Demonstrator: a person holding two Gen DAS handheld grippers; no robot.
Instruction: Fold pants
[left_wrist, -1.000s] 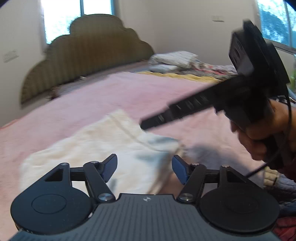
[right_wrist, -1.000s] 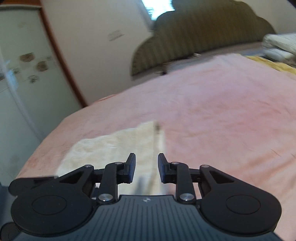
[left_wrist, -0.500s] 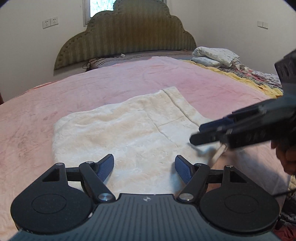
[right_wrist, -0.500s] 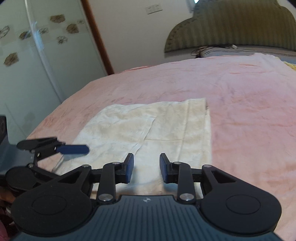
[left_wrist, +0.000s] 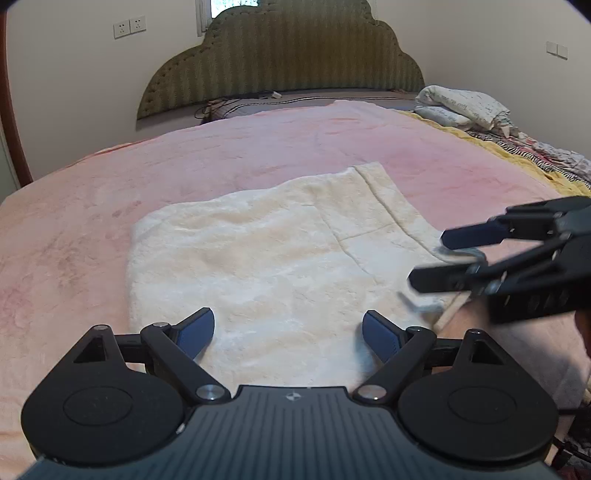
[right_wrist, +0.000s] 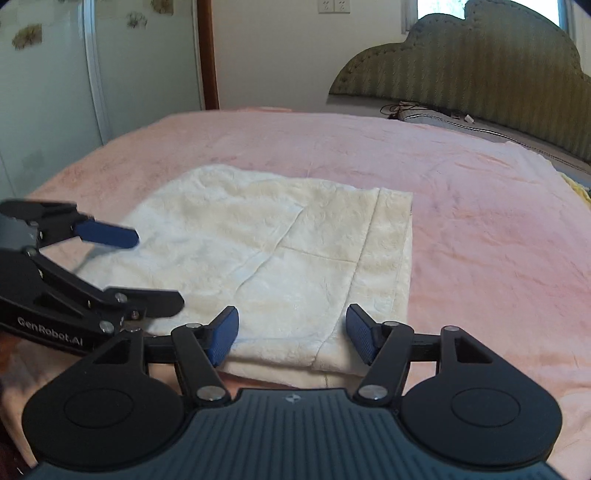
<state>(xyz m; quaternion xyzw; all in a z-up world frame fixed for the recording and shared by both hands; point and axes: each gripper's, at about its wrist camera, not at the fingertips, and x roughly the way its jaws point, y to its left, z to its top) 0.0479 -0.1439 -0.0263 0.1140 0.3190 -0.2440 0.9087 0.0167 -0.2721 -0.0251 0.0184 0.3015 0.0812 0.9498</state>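
Cream fleece pants (left_wrist: 277, 251) (right_wrist: 277, 240) lie folded into a flat rectangle on the pink blanket (left_wrist: 258, 147) (right_wrist: 480, 221). My left gripper (left_wrist: 288, 325) (right_wrist: 153, 269) hovers over their near left edge, jaws wide and still opening; the pads touch no cloth. My right gripper (right_wrist: 291, 321) (left_wrist: 430, 258) sits at the near right corner with its jaws opening. The folded edge lies below and between its fingers (right_wrist: 223, 332), unpinched. A grey drawstring (left_wrist: 461, 253) curls beside that gripper's tips.
A green padded headboard (left_wrist: 280, 62) (right_wrist: 480, 74) stands at the far end, with cables (left_wrist: 229, 103) on the mattress below it. Rolled bedding (left_wrist: 461, 107) and patterned covers (left_wrist: 535, 155) lie along the right side. A pale wardrobe (right_wrist: 44, 74) stands past the bed's left edge.
Both wrist views have rolled level and settled over the pants. Both pairs of jaws stand wider than before. The right gripper has come down from above the bed to the pants' near corner.
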